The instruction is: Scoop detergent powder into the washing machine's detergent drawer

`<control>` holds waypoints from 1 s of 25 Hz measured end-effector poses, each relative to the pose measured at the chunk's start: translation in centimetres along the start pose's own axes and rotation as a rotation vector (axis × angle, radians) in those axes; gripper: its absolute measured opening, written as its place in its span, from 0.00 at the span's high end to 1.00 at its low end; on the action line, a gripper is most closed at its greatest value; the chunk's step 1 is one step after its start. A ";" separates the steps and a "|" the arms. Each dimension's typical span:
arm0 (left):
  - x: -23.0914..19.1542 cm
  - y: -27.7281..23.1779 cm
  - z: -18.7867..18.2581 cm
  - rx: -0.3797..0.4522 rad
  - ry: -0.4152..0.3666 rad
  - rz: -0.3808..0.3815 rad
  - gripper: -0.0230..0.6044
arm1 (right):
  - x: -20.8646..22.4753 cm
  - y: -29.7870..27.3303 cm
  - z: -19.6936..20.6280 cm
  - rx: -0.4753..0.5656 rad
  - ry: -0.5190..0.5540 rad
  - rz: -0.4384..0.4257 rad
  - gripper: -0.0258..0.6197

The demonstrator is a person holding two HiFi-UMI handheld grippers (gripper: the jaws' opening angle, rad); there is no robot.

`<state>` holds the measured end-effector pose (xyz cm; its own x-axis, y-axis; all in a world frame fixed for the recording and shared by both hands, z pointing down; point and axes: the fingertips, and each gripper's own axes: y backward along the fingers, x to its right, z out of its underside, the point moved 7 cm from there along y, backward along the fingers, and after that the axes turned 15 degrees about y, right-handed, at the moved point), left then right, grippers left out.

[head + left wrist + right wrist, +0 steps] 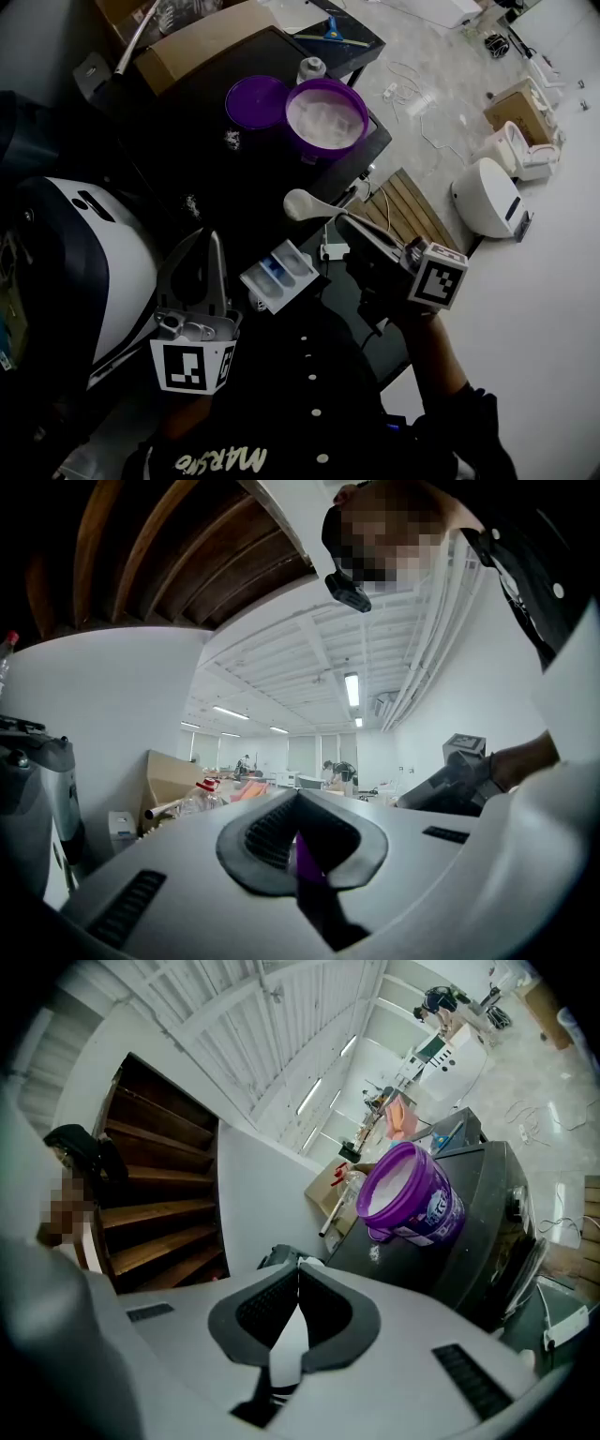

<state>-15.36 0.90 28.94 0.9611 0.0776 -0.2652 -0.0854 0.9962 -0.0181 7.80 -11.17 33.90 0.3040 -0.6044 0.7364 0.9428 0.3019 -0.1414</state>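
The washing machine [187,159] carries the open purple tub [326,117] of powder near the far right corner of its top. The drawer [278,275] stands pulled out at its front edge. Your left tongs [213,239] are closed, gripping nothing I can make out, just left of the drawer. Your right tongs [349,225] are clamped tight on the handle of the white scoop [302,203], whose bowl hangs between tub and drawer; whether it is loaded I cannot tell. Hold the bowl level, come low over the drawer's compartment, then roll your wrist slowly to tip.
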 end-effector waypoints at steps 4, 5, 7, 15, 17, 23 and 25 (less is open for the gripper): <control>0.2 0.6 0.3 -0.009 0.004 0.028 0.94 | -0.5 1.1 1.6 -0.002 -0.010 0.022 0.91; 0.2 0.7 0.3 -0.013 0.003 0.038 0.94 | -0.6 1.4 2.0 -0.004 -0.010 0.027 0.91; 0.3 0.8 0.5 -0.019 -0.001 0.060 0.94 | -0.8 1.8 2.9 -0.008 -0.013 0.038 0.91; 0.4 1.4 2.5 -0.060 0.002 0.110 0.94 | 0.7 3.7 8.0 -0.023 -0.042 0.105 0.91; 0.4 1.5 3.2 -0.079 0.005 0.119 0.94 | 1.6 4.1 9.4 -0.032 -0.056 0.126 0.91; 1.1 1.7 4.8 -0.128 -0.004 0.154 0.94 | 3.9 4.6 13.3 -0.067 -0.085 0.162 0.91; 1.3 1.7 5.3 -0.135 0.001 0.159 0.94 | 4.7 4.8 14.5 -0.078 -0.107 0.178 0.91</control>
<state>-12.84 2.96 33.68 0.9325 0.2333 -0.2758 -0.2706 0.9569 -0.1054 11.81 -1.90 46.30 0.4543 -0.4634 0.7609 0.8845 0.3363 -0.3233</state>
